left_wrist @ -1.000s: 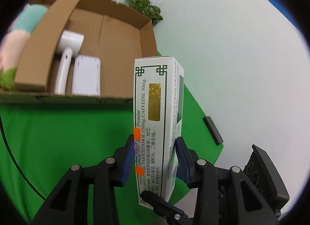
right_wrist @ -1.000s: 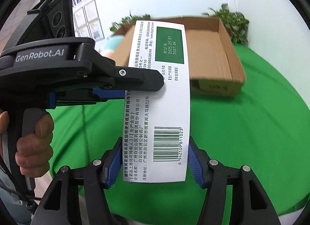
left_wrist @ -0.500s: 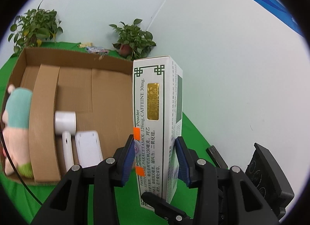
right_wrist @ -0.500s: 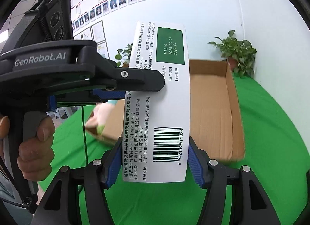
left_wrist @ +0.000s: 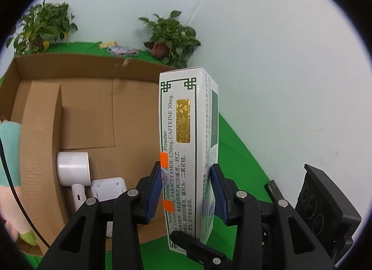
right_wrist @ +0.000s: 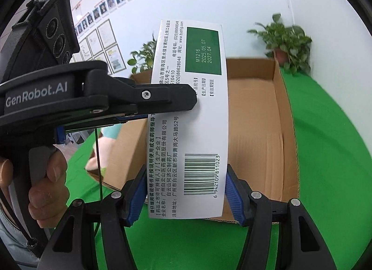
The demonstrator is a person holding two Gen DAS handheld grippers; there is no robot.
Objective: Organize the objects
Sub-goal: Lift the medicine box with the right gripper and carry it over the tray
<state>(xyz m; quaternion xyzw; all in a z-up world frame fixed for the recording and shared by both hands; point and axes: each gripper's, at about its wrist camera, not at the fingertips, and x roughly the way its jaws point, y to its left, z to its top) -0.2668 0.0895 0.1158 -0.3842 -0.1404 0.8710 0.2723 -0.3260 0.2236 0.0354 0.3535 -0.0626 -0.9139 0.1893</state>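
A tall white medicine box (left_wrist: 186, 144) with green trim is held upright in the air by both grippers at once. My left gripper (left_wrist: 187, 191) is shut on it across its narrow sides. My right gripper (right_wrist: 184, 193) is shut on the same medicine box (right_wrist: 190, 111), barcode face toward the camera; the left gripper's finger crosses that face from the left. Behind it stands an open cardboard box (left_wrist: 93, 111), which also shows in the right wrist view (right_wrist: 260, 121), on the green cloth.
Inside the cardboard box lie a white hair dryer (left_wrist: 74, 167), a white flat device (left_wrist: 107, 187) and a pastel plush toy (left_wrist: 9, 153), left of a cardboard divider (left_wrist: 39, 144). Potted plants (left_wrist: 169, 35) stand behind. A black flat object (left_wrist: 273, 191) lies at right.
Both grippers, still holding the medicine box, have moved closer to the cardboard box and tilted up; the box interior now fills more of both views.
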